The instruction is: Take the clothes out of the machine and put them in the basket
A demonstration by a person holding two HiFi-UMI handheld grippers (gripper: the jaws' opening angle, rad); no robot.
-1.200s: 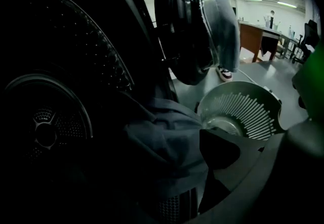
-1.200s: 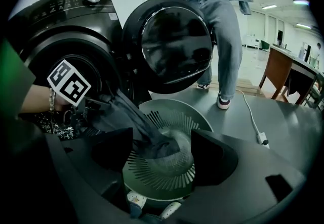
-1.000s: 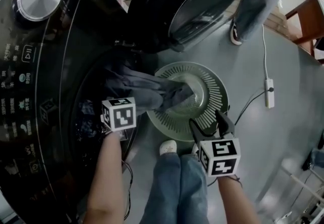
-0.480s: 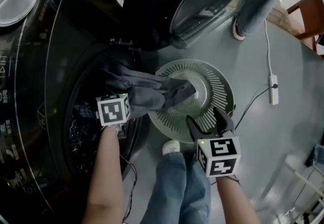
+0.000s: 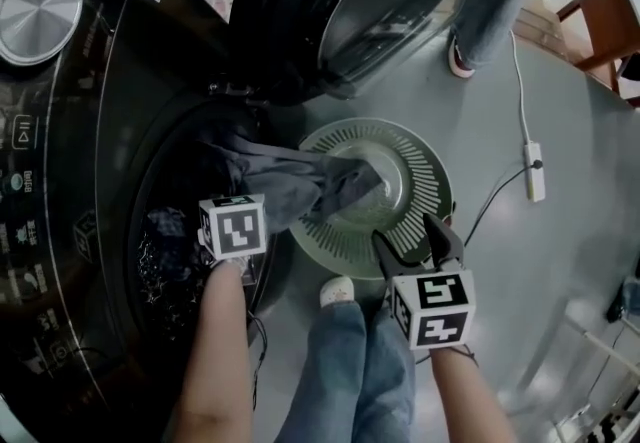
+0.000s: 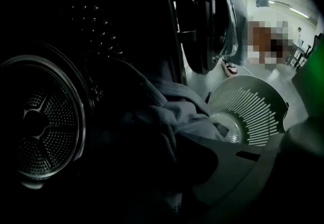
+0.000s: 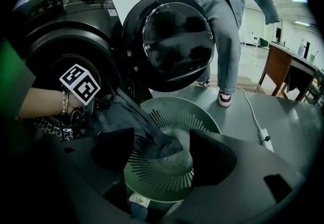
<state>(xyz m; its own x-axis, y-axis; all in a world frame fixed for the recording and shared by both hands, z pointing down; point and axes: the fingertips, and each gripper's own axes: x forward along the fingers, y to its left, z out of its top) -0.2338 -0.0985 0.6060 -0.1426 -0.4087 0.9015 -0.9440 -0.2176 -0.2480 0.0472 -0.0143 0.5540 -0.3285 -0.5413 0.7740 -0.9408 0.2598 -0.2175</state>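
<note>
Clearly the grey garment (image 5: 300, 186) is only halfway home: one end lies in the bowl of the basket (image 5: 432, 171), the rest trails up over the lip and back into the mouth of the washing machine (image 5: 110, 181). Our left gripper (image 5: 236, 221) sits at that mouth and, as far as the dark left gripper view lets us judge, is clamped on the bunched upper end of the cloth. Our right gripper (image 5: 418, 249) hangs over the near rim of the basket, jaws apart and holding nothing. To finish well, we should lift the held end clear of the door seal before swinging it across – dragging risks a snag – and let go only once it is over the basket.
</note>
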